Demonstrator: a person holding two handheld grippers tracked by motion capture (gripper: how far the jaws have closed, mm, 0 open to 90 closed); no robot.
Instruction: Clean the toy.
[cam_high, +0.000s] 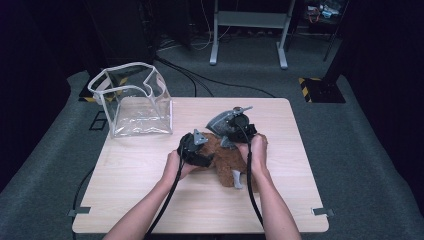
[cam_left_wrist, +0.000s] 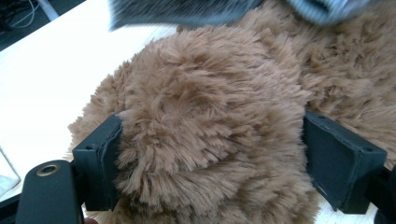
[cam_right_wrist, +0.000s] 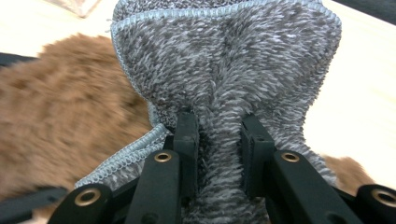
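In the high view the brown plush lies near the middle of the table, with a clear bag standing well apart at the far left corner; the left gripper sits at the plush's left end and the right gripper over its far side, holding up a grey cloth. In the left gripper view the jaws are spread wide around a rounded lump of plush, their pads touching the fur at both sides; that hold looks soft, so a lift could let the pile slide out. In the right gripper view the jaws are drawn close, pinching a fold of cloth. Only a narrow pleat is caught, so a tug against the plush might pull it free or drag the toy along.
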